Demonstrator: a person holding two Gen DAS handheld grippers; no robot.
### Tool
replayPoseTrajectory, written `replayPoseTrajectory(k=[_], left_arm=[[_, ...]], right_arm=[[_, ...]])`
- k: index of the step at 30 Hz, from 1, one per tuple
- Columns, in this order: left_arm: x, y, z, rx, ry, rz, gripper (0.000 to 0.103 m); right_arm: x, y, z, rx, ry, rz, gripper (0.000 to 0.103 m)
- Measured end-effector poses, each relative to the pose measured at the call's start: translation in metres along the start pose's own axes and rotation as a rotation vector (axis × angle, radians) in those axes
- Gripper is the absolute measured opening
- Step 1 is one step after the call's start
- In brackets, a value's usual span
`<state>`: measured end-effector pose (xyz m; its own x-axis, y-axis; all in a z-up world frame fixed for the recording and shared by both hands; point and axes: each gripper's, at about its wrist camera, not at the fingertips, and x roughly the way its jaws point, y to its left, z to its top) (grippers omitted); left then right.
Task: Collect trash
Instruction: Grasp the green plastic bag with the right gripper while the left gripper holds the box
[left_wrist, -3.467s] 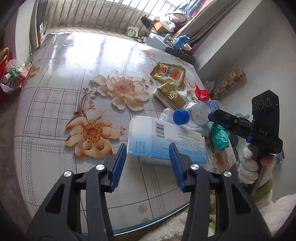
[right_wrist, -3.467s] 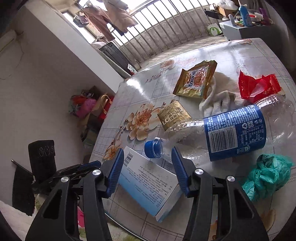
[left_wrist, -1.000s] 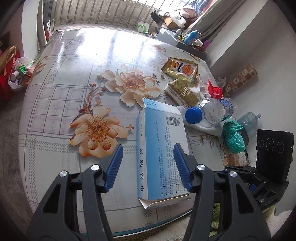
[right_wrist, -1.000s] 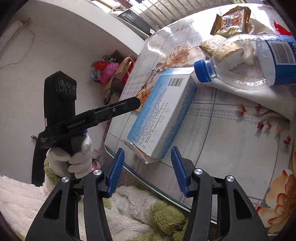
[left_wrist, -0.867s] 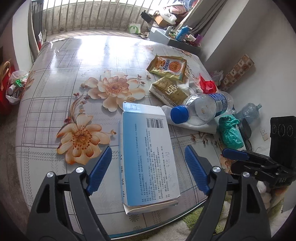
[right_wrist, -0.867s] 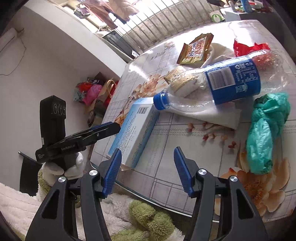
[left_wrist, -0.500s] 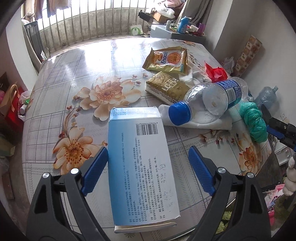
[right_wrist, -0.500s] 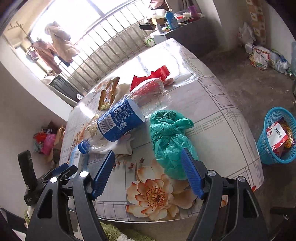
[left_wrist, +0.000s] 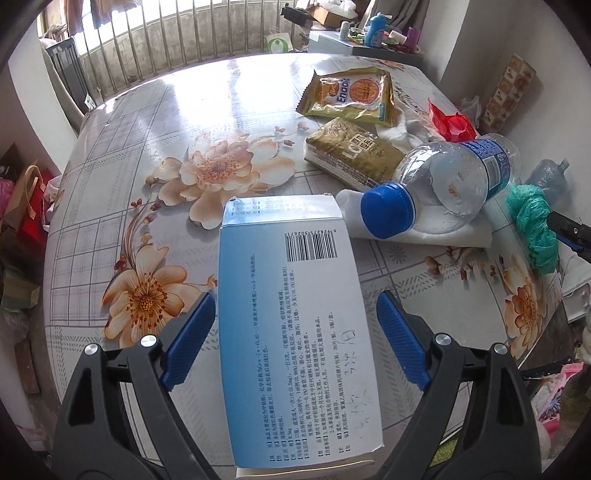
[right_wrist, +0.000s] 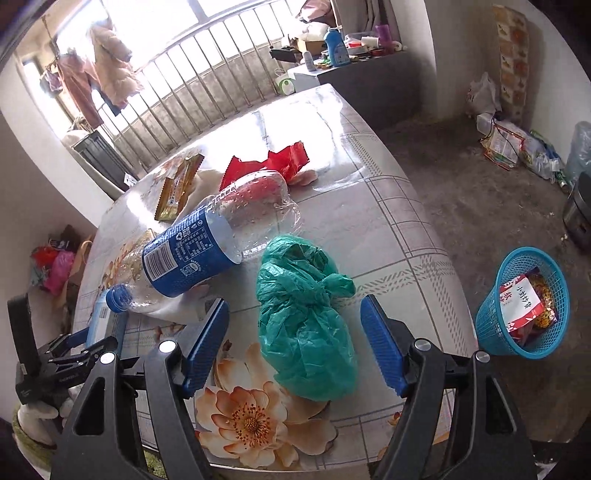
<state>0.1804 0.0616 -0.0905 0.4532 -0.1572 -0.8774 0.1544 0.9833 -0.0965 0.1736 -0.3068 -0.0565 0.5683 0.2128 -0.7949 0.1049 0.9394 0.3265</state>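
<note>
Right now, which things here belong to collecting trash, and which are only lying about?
For the job:
blue-white box
plastic bottle
green bag
snack wrappers
red wrapper
blue basket

Lying about:
hanging clothes
shelf bottles

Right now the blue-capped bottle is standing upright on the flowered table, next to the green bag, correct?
Not quite. The bottle is lying on its side, not upright, as the right wrist view shows. It does rest on the flowered table next to the green bag.
</note>
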Motion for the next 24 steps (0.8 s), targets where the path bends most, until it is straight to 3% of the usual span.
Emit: replayPoseTrajectory(k=[5, 9, 13, 18, 24], left_arm=[[0.007, 0.008, 0.001, -0.063, 0.034, -0.033, 0.084], [0.006, 0.006, -0.002, -0.054, 0.038, -0.025, 0.081], [0.003, 0.004, -0.004, -0.054, 0.039, -0.039, 0.075], [-0.001, 0.010, -0.006, -0.064, 0.037, -0.055, 0.071], [-0.012, 0.019, -0.009, -0.076, 0.029, -0.051, 0.069]], right_arm=[[0.015, -0.002, 0.000, 0.021, 0.034, 0.019, 0.072], [0.021, 0.000, -0.004, 0.016, 0.053, 0.025, 0.071], [0.027, 0.001, -0.010, 0.020, 0.070, 0.024, 0.065], [0.026, -0.004, -0.011, 0.057, 0.062, 0.043, 0.050], [0.018, -0.012, -0.017, 0.111, 0.053, 0.094, 0.044]])
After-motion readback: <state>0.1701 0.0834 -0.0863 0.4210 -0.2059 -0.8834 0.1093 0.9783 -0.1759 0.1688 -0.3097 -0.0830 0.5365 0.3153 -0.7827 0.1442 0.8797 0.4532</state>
